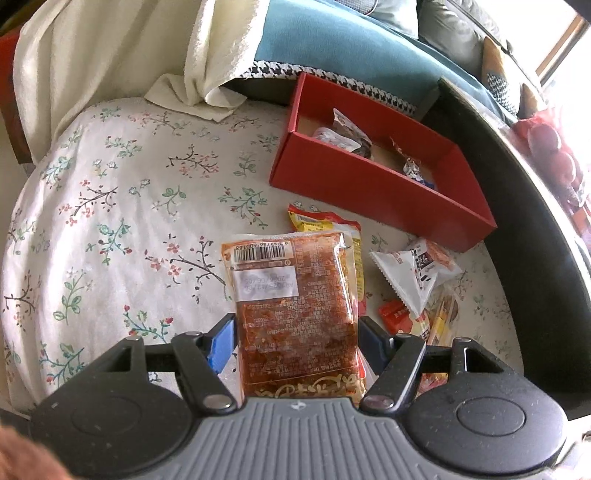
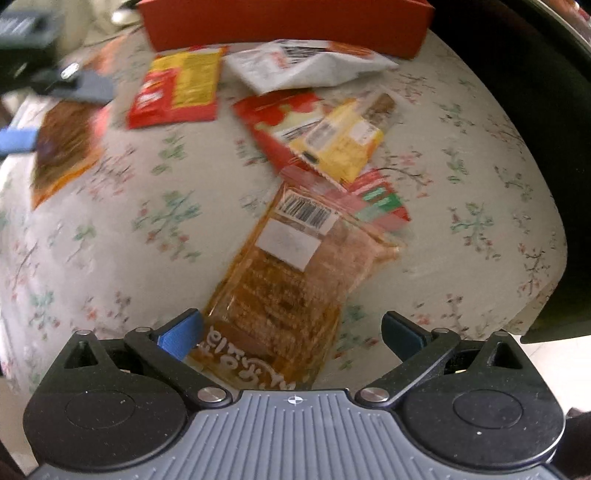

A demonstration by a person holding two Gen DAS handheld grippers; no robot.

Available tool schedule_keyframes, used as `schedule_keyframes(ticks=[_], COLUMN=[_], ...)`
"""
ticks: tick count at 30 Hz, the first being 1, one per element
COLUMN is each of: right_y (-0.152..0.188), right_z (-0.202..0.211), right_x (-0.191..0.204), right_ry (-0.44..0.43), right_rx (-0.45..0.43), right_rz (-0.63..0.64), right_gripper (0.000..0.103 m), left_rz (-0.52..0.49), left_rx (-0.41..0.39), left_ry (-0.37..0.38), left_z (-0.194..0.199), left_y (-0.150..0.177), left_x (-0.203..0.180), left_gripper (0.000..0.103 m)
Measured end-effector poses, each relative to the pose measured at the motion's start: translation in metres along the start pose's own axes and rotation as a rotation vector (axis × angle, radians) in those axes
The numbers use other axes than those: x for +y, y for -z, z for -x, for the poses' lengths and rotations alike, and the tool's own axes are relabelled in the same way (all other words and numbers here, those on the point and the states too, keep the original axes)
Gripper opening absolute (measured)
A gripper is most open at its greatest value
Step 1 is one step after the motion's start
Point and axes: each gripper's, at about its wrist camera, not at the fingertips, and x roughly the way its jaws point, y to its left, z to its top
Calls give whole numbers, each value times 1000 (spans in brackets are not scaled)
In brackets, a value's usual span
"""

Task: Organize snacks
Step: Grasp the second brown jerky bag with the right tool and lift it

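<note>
My left gripper (image 1: 295,341) is shut on a clear packet of reddish-brown spicy snack (image 1: 295,295) with a barcode label, held above the floral tablecloth. A red cardboard box (image 1: 369,184) stands ahead to the right with a few wrapped snacks (image 1: 347,134) inside. My right gripper (image 2: 291,334) is open, its jaws on either side of a clear orange snack packet (image 2: 291,273) lying on the cloth. The left gripper with its packet (image 2: 66,144) shows blurred at the far left of the right wrist view.
Loose snacks lie by the box: a white triangular packet (image 1: 413,273), a red-yellow packet (image 2: 177,88), a yellow-red packet (image 2: 332,144), a white bag (image 2: 303,66). The red box (image 2: 284,22) is at the far edge. A white towel (image 1: 207,96) hangs behind. Dark table rim (image 1: 524,229) at right.
</note>
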Motion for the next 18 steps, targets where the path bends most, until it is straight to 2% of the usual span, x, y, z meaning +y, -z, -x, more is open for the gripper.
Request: schedule_keyframes(ticks=[3,7,11,18], right_y=[-7,-7,1,-18], right_z=[5,10,14,1], right_x=[-14,-25,-26,4], right_ry=[39,-43,-85,-114], right_rx=[-24,-22,-18,-13], right_rz=[-47,-165,-215,-94], right_gripper=[103,103,103,103], left_rz=[-1,-9,-18,-5], left_rx=[1,11,16,20], left_ry=[4,5,8,9], left_z=[0,-3,-5,-6], left_y=[0,1,2,1], left_x=[0,-4,-8,-6], left_gripper=[62,62,62,62])
